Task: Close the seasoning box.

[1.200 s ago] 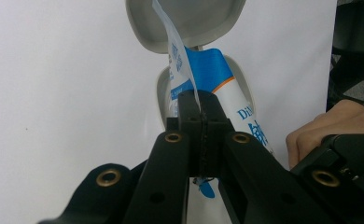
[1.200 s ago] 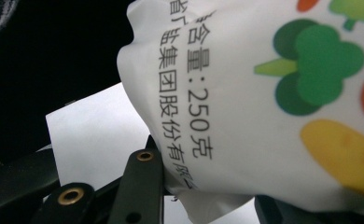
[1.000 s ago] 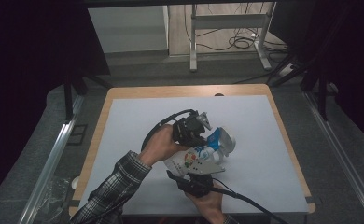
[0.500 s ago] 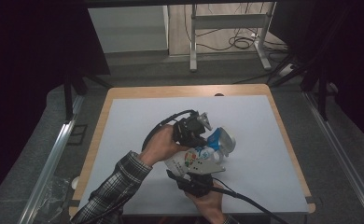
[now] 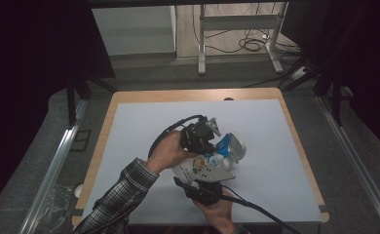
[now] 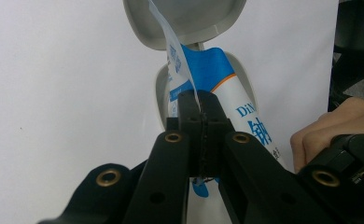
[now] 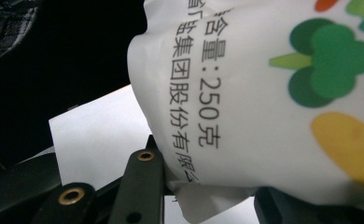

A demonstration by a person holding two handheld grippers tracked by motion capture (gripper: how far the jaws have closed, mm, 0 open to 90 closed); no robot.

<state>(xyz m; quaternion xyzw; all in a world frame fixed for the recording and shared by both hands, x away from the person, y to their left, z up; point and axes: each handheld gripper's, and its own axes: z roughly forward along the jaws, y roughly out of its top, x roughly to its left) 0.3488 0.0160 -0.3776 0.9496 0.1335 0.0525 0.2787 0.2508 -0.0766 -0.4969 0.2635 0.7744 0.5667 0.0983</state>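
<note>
While the white and blue bag (image 5: 207,163) is held up just above the table (image 5: 129,131), the work looks to be at its middle: the bag is gripped at both ends and its mouth is aimed into a grey lidded container (image 5: 234,146) that stands on the table with its lid swung back. Seen from the left gripper view, the left tool (image 6: 201,112) has its jaws fully closed on a thin flap of the bag's top edge, pinching it flat, with the blue printed end of the bag (image 6: 203,65) lying inside the container's (image 6: 161,88) opening and the raised lid (image 6: 189,18) beyond it. The right tool (image 5: 202,187) comes in from the near side and clamps the bag's lower end; the right gripper view has the printed white plastic (image 7: 264,93) bulging over its jaws, which stand partly apart around the bag's bulk. Done, by my reading, are the lifting, the opening of the lid and the lining-up. Left to do are tipping the contents out, if that is the aim, and setting the bag down; whether anything has poured yet cannot be told.
</note>
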